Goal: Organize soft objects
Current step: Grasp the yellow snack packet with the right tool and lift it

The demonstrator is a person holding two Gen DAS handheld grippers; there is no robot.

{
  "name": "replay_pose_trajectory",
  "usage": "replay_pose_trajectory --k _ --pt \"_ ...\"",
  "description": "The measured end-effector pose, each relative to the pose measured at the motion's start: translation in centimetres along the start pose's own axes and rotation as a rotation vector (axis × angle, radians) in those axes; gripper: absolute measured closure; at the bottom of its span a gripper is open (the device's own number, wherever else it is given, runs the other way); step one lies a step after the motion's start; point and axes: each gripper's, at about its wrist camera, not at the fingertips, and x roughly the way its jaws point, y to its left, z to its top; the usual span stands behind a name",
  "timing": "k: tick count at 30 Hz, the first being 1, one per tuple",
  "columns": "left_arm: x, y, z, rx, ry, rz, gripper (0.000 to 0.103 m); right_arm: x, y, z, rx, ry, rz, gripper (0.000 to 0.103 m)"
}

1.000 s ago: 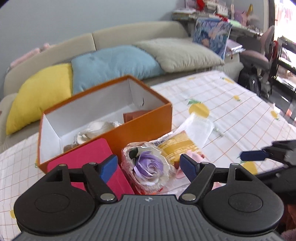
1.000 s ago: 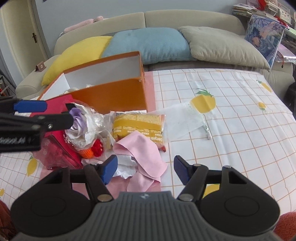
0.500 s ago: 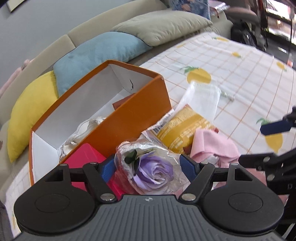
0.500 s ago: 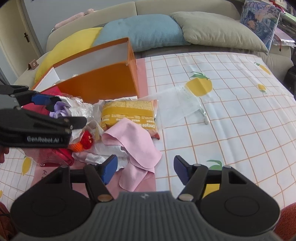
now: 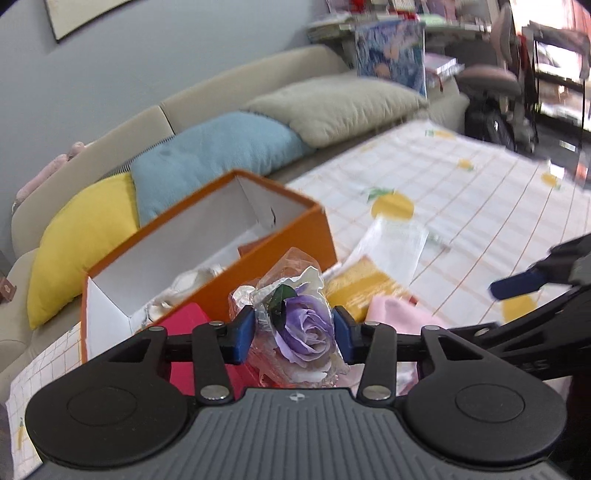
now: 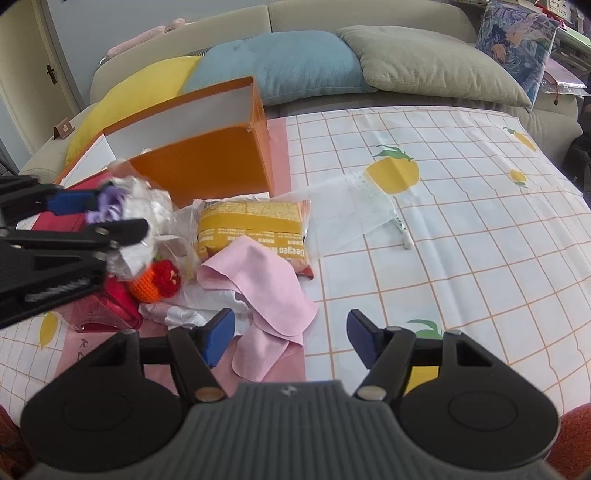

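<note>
The wrapped purple rose (image 5: 303, 328) sits between the blue pads of the left gripper (image 5: 293, 332), which is clenched on its crinkled clear wrapper; from the right wrist view it seems lifted off the pile, with an orange and red crochet toy (image 6: 157, 278) just under it — whether the two are joined I cannot tell. The orange box (image 5: 258, 254) is the landmark: it lies directly beyond the rose, a little to the left, its open top facing up and its long axis running away to the left and back. So the left gripper is clearly the nearer one, and I judge the coming move as a short carry forward over the near wall of the box. The right gripper (image 6: 290, 338) is released, its jaws wide apart and empty, hovering near the pink cloth (image 6: 258, 284). Right of the box lie a yellow snack packet (image 6: 251, 221) and a clear bag (image 6: 343, 206), all on the checked tablecloth (image 6: 461, 229) with fruit prints; behind the box stands a sofa (image 6: 236, 22) with cushions.
</note>
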Motion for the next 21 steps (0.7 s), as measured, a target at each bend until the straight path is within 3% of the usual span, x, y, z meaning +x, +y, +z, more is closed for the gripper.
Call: replay_pose_trajectory --k 3,9,12,21 --pt "-2.3 0.5 0.0 -0.060 -0.016 -0.018 0.052 -0.3 0.1 0.2 -0.006 -0.009 0.006 0.039" --pt "-4.6 2.2 -0.7 -0.298 0.062 -0.097 0.052 -0.2 1.5 1.4 -0.078 -0.027 0.036 0.042" --pt "-5.2 2.4 -1.2 -0.405 0.128 -0.145 0.052 0.1 2.7 2.2 -0.173 -0.048 0.053 0.043" --pt "-2.2 4.0 -4.2 -0.516 0.325 -0.120 0.052 2.8 5.8 4.5 -0.581 -0.071 0.096 0.044"
